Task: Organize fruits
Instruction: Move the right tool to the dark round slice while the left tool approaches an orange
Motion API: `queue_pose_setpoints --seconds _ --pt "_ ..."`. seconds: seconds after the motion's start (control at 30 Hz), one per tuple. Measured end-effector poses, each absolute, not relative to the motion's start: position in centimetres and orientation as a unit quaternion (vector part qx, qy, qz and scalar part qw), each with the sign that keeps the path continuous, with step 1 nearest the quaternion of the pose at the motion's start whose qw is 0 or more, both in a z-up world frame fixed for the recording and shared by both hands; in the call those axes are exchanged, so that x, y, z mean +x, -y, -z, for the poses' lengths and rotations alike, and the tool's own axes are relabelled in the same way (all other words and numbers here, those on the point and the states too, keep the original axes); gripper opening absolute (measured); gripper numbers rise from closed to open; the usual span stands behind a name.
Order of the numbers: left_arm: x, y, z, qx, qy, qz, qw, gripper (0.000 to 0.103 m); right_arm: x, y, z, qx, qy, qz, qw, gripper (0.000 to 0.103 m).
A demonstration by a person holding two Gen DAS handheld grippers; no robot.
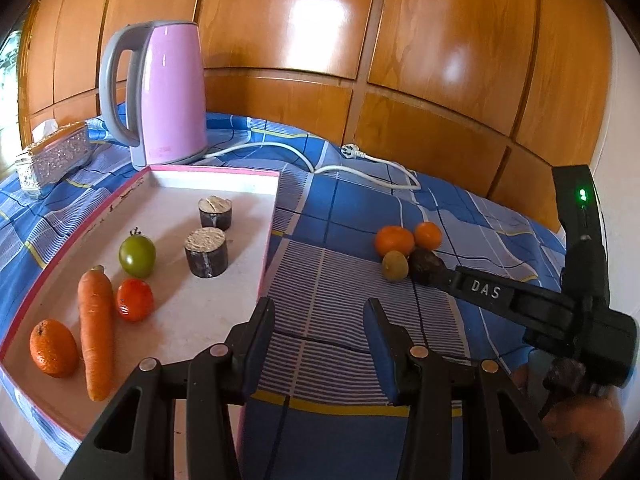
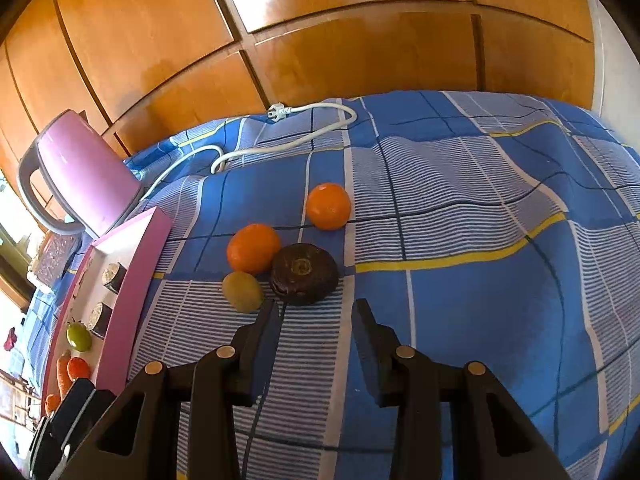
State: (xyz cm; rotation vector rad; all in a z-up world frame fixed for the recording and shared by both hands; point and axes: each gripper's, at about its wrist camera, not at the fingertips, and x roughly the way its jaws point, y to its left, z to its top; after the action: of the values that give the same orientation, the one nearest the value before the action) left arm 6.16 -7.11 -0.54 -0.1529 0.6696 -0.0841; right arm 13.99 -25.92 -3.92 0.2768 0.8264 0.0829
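We hold the left gripper (image 1: 318, 332) above the blue checked cloth (image 1: 360, 216), just right of the shallow white tray with a pink rim (image 1: 224, 272); its black fingers are spread apart with nothing between them. On the tray we see a small orange (image 1: 53, 347) at the near corner, a long carrot (image 1: 95, 330) beside it, a red tomato (image 1: 135, 299) and a green tomato (image 1: 137, 256) further in, and two short dark cylinders with pale cut tops (image 1: 206, 252) near the tray's middle.

Our right gripper (image 2: 314, 318) hovers low over the cloth with its fingers likewise released and parted, empty, their tips just short of a dark brown round fruit with a ringed top (image 2: 303, 274). That fruit sits in a loose cluster on the cloth, well apart from the tray — touching or nearly touching a round orange (image 2: 253, 248) behind it and a small olive-green kiwi-like fruit (image 2: 243, 292) to its left, the left fingertip close beside the green one. A second orange (image 2: 328, 206) lies a little farther back, apart from the others.

Behind the tray stands a pink electric kettle with a grey handle (image 1: 160, 96), its white power cord (image 1: 360, 168) trailing unplugged across the cloth toward the glossy wooden panelled wall (image 1: 360, 40). A glittery silver box (image 1: 60, 156) rests at the far left.
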Motion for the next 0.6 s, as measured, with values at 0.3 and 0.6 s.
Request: queue_pose_setpoints --seconds 0.3,0.6 --pt "6.9 7.7 1.0 -0.067 -0.342 0.045 0.936 0.046 15.9 25.8 4.4 0.131 -0.405 -0.043 0.904 0.039" --pt "7.2 8.0 1.4 -0.066 -0.346 0.047 0.935 0.046 17.2 24.9 4.7 0.114 -0.403 -0.049 0.907 0.043"
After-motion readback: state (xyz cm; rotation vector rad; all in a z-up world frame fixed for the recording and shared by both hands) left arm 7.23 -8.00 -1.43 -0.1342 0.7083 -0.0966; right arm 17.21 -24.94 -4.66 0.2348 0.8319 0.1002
